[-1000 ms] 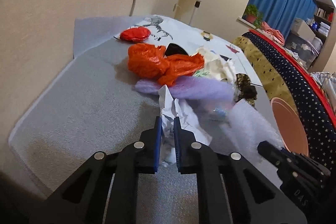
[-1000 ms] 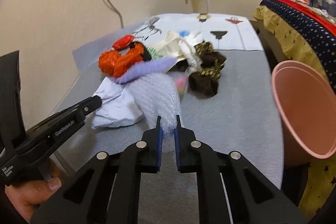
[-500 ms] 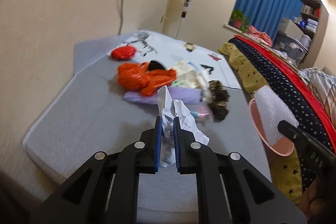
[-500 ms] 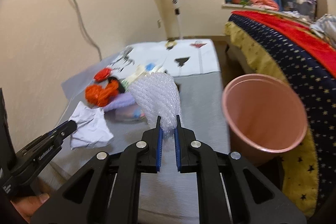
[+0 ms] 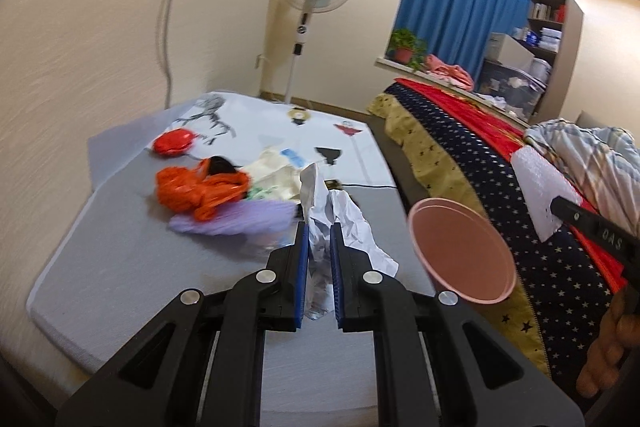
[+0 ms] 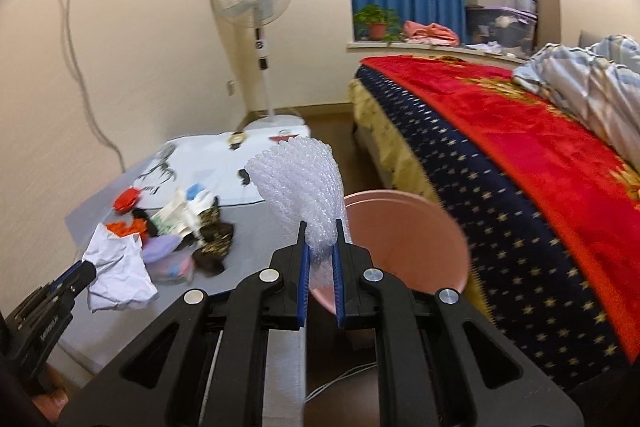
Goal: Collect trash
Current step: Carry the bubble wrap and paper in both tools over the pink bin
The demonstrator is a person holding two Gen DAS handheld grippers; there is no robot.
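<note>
where mat [image 5: 132, 279] ends, pink bin [image 5: 460, 251] beside bed [image 5: 520, 227]

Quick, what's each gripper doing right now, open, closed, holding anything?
Left gripper: closed on the crumpled white paper.
Right gripper: closed on the bubble wrap.

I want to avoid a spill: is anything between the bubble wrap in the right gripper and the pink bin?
Nothing visible stands in the way. The right gripper holds the bubble wrap clear of the table, and the pink bin lies open just beyond it, with free air between them.
</note>
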